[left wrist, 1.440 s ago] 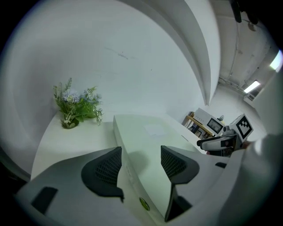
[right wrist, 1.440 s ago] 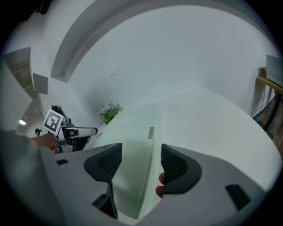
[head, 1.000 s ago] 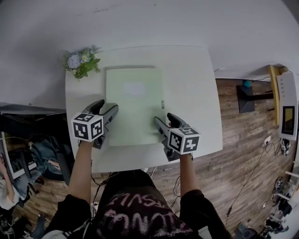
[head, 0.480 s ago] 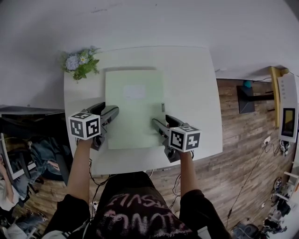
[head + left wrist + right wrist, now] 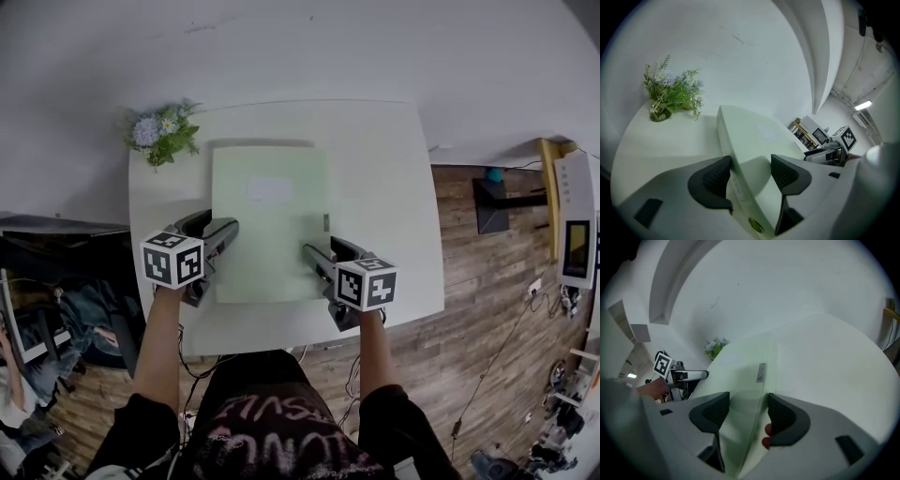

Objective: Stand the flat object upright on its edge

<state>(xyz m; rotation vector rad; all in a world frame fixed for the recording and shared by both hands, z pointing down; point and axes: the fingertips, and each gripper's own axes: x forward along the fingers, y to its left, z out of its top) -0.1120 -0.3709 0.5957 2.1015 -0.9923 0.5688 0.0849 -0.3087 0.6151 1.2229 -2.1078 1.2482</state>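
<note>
A pale green flat folder (image 5: pixel 270 225) lies on the white table (image 5: pixel 384 187), its spine to the left. My left gripper (image 5: pixel 214 225) straddles the spine edge near the front corner. In the left gripper view one pad (image 5: pixel 714 178) touches the spine and the other rests on the cover of the folder (image 5: pixel 754 136). My right gripper (image 5: pixel 322 248) holds the opposite long edge. In the right gripper view that edge of the folder (image 5: pixel 740 371) runs between the two pads, and the gripper (image 5: pixel 747 413) is closed onto it. The near end looks slightly raised.
A small bunch of artificial flowers (image 5: pixel 161 129) stands at the table's back left corner, also in the left gripper view (image 5: pixel 670 91). A white wall runs behind the table. Wooden floor (image 5: pixel 506 309) and a white device (image 5: pixel 577 216) lie to the right.
Both grippers have drawn slightly inward onto the folder's side edges. The folder has barely shifted on the table.
</note>
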